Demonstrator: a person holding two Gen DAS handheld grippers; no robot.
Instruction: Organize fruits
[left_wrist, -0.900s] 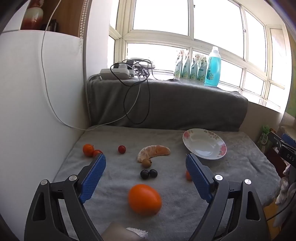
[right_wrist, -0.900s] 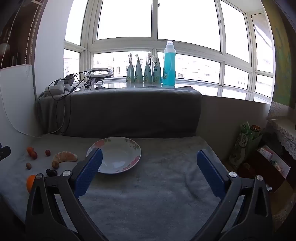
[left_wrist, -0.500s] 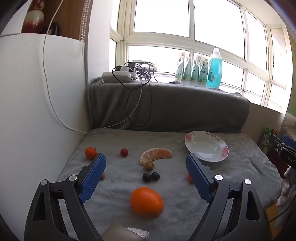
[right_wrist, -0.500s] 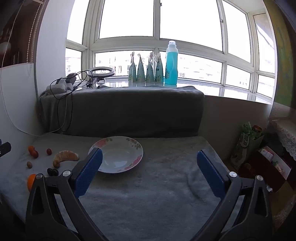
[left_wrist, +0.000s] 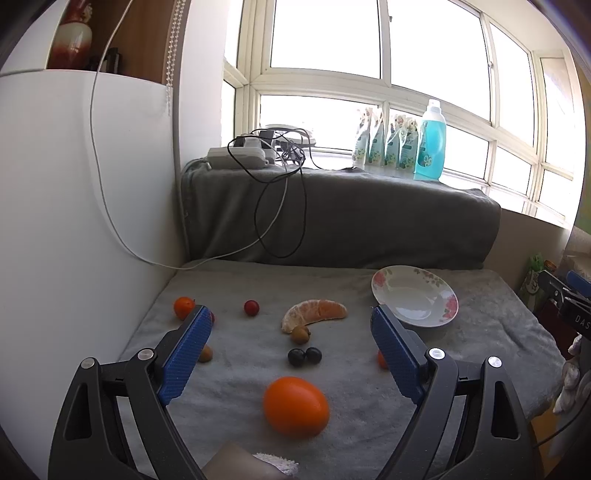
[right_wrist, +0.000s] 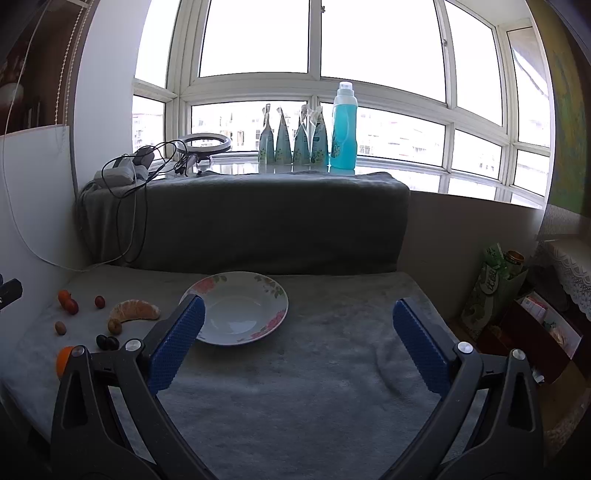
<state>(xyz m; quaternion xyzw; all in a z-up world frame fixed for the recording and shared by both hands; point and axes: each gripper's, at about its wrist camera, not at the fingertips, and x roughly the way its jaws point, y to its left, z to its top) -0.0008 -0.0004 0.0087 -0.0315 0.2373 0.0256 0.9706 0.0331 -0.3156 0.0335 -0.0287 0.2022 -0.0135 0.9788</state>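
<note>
Two grippers are in your hands, and both stand spread wide with nothing between the blue pads. Your left gripper (left_wrist: 291, 328) hangs above the gray towel (left_wrist: 240, 369), over the scattered fruit. A large orange (left_wrist: 295, 406) lies nearest to you, between the fingers. Beyond it sit two dark grapes (left_wrist: 304, 356) touching each other, then a small brown fruit (left_wrist: 300, 334) touching the peeled orange segments (left_wrist: 314, 314). A red cherry tomato (left_wrist: 251, 307) and a small tangerine (left_wrist: 183, 307) lie farther left. Your right gripper (right_wrist: 295, 321) hangs over the bare right part of the towel. The flowered plate (right_wrist: 258, 291) sits just behind its left finger, holding no fruit; all fruit lies to the plate's left.
</note>
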